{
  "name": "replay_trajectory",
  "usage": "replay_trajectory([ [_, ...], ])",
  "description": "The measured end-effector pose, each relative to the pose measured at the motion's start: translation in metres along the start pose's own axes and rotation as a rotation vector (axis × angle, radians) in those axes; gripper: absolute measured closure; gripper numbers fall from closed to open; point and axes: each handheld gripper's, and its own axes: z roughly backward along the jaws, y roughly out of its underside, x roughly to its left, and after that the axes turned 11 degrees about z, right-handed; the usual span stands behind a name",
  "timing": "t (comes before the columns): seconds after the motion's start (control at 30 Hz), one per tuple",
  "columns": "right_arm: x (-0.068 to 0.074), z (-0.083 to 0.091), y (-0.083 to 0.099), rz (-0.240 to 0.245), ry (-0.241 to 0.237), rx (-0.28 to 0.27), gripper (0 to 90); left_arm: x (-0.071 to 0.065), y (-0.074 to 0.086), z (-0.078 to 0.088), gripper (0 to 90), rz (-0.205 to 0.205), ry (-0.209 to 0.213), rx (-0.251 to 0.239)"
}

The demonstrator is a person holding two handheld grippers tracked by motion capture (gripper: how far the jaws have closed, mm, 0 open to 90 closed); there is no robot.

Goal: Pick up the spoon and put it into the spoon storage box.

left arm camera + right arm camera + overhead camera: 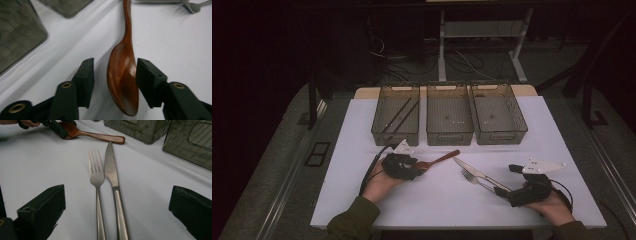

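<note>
A brown wooden spoon (439, 160) lies on the white table (437, 205), left of centre. My left gripper (419, 167) reaches to the spoon's bowl (123, 75). In the left gripper view its jaws stand either side of the bowl; the right pad (147, 80) touches its edge and the left pad (86, 77) stands off with a gap, so it is open. A steel fork (96, 175) and knife (111, 170) lie side by side. My right gripper (501, 190) stands wide open around their handles without touching them.
Three dark see-through bins stand in a row at the back: the left bin (395, 136) holds thin dark sticks (401, 113); the middle bin (449, 136) and right bin (501, 136) look bare inside. Table legs and cables lie beyond the far edge.
</note>
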Motion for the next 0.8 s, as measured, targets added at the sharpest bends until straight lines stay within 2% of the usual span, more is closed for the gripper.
replay_trajectory([
  [0.27, 0.0, 0.001, 0.0, -0.002, 0.001, -0.003, 0.3, -0.009, 0.0, 0.0, 66.0, -0.04, 0.003, 0.014],
  [0.33, 0.0, 0.001, 0.0, -0.002, 0.001, -0.004, 0.2, -0.011, 0.0, -0.001, 69.7, -0.047, -0.01, 0.02],
  [0.47, 0.0, 0.001, 0.0, -0.005, 0.002, -0.005, 0.2, -0.011, 0.0, 0.0, 76.9, -0.033, -0.021, 0.018],
  [0.63, -0.001, 0.001, 0.0, -0.007, 0.001, -0.005, 0.2, -0.011, 0.0, 0.0, 77.5, -0.032, -0.035, 0.022],
  [0.8, 0.0, 0.0, 0.0, -0.005, 0.0, -0.006, 0.2, -0.01, -0.001, 0.004, 78.2, -0.01, -0.043, 0.007],
])
